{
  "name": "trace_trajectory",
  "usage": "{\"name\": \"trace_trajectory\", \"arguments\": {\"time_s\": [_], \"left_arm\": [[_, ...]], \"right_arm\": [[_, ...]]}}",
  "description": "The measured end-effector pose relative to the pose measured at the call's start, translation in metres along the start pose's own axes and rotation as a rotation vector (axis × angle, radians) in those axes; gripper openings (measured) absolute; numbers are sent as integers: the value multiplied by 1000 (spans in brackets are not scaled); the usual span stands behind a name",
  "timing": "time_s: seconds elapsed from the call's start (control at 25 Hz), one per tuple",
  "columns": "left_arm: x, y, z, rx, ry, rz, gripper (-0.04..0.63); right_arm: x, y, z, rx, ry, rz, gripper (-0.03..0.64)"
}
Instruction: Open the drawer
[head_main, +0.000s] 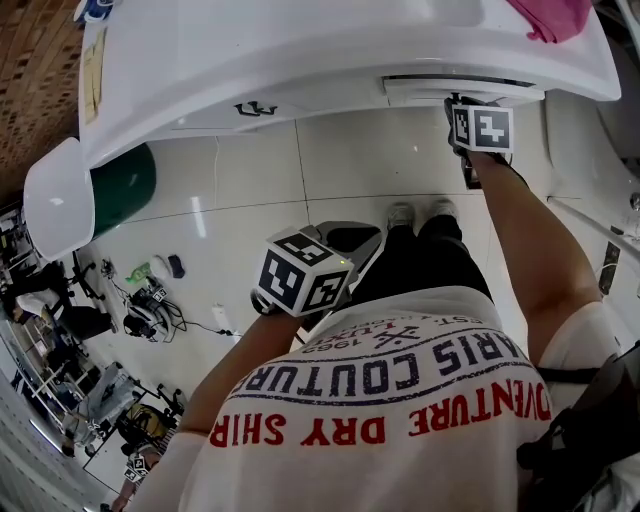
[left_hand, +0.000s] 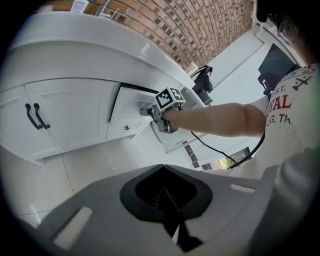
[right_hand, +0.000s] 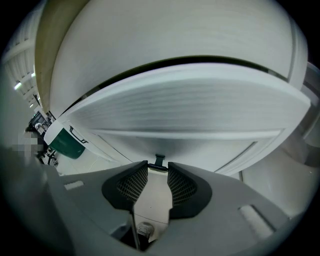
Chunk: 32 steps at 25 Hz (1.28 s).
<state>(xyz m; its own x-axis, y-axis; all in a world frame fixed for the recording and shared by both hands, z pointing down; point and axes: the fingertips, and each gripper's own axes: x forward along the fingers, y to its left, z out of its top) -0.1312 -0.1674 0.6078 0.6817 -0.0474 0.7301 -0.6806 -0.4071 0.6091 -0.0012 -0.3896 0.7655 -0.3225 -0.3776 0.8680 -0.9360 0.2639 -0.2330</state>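
Drawer (head_main: 458, 88) sits cracked open under the counter (head_main: 330, 40); right gripper (right_hand: 158, 169) pinches its small handle (right_hand: 159, 160) to pull, while left gripper (left_hand: 163, 195) hangs closed and empty, clear of the work.

1. Pink cloth (head_main: 552, 16) on the white desk (head_main: 300, 50): cut off by the head view's top edge.
2. Right gripper (right_hand: 158, 167): in the head view its jaws are hidden under its marker cube (head_main: 481, 128).
3. Drawer handle (right_hand: 159, 160): only a small dark piece shows between the jaw tips.
4. Gear (head_main: 150, 310) on the floor (head_main: 250, 170), far left: too small to tell.
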Motion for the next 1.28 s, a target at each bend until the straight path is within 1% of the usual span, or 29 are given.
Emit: {"name": "trace_trajectory", "arguments": {"time_s": [0.24,0.4,0.6,0.96,1.12,1.28], "left_arm": [[4,-7,8,22,-16,-17,-2],[4,-14,14,21,-38,-31,-2],[5,-20,11,31,-33,-48,-2],[-2,-16,0,-1,-46,-37,-2],[-7,-15,2,2,-58,-29,-3],[-13,-9,5,0,-73,-18,-3]], "right_arm": [[-16,4,-34,-13,32,12,132],[-30,7,-52,-13,51,13,132],[-40,11,-74,-5,68,8,133],[-55,17,-113,-4,105,11,133],[-60,15,-118,15,110,-3,130],[-57,17,-116,-6,134,7,132]]}}
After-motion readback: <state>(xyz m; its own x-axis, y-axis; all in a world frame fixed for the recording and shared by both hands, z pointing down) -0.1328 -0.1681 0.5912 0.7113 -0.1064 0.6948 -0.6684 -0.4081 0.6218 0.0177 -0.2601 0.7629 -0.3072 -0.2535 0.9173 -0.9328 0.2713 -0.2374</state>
